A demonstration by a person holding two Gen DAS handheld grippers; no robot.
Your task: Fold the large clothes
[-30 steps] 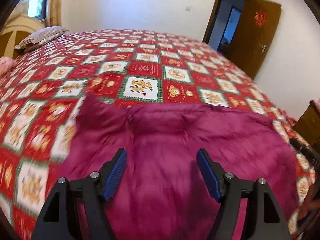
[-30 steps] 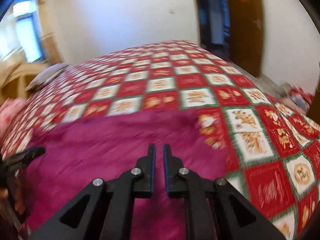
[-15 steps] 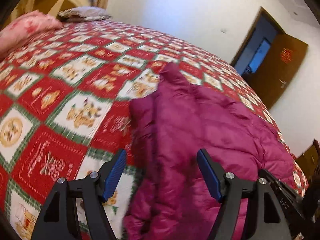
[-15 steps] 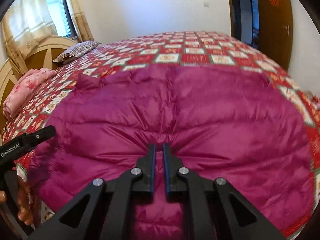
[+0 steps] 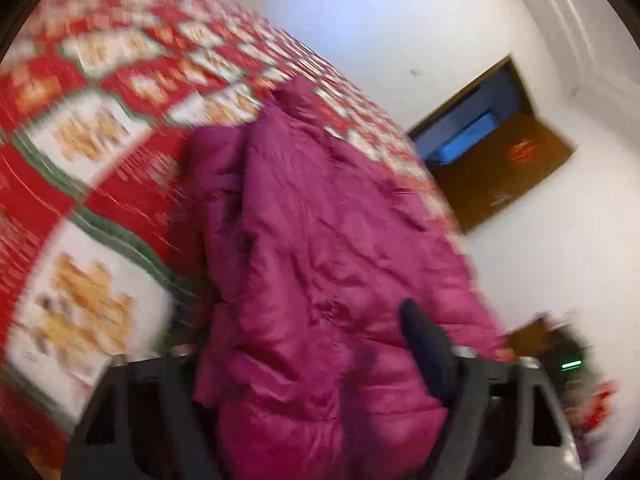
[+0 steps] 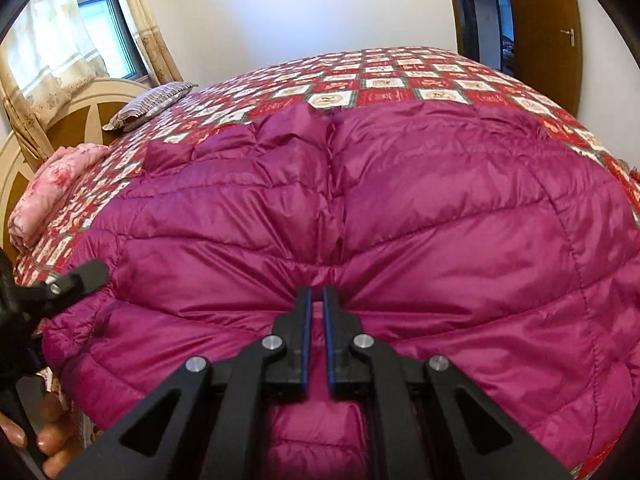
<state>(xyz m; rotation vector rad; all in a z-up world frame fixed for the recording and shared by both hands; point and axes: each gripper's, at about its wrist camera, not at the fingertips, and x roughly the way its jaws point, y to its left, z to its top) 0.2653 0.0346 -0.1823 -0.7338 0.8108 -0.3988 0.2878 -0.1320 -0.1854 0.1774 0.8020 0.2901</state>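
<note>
Right tool (image 6: 315,294): jaws drawn narrow, a pinch of the magenta puffer jacket (image 6: 400,220) clamped between the blue pads at its near hem, fabric puckering in radial creases toward the tips. Left tool (image 5: 320,360): view heavily blurred; one dark finger (image 5: 424,344) shows on the right over the jacket (image 5: 320,240), the other is hidden behind a raised fold of the cloth, jaws spread wide with the jacket's left edge bunched in the gap; cannot tell whether the pads grip it. In the right wrist view the left tool (image 6: 76,280) sits at the jacket's left edge, near the bed's near corner, with bare fingers (image 6: 52,444) of the holding hand below it. The jacket lies spread across the near half of the bed (image 6: 400,76), front up, centre closure running away from the right tool, collar at the far end. Its right edge reaches close to the bed's right side; its near hem hangs at the bed's near edge. Beyond the collar the red patchwork bedspread lies bare to the far edge. Left of the jacket, a pink folded blanket (image 6: 52,196) and a striped pillow (image 6: 148,104) sit by the headboard (image 6: 76,116), apart from the jacket. Window with curtains (image 6: 52,40) behind; wooden door (image 6: 536,28) open at far right.
</note>
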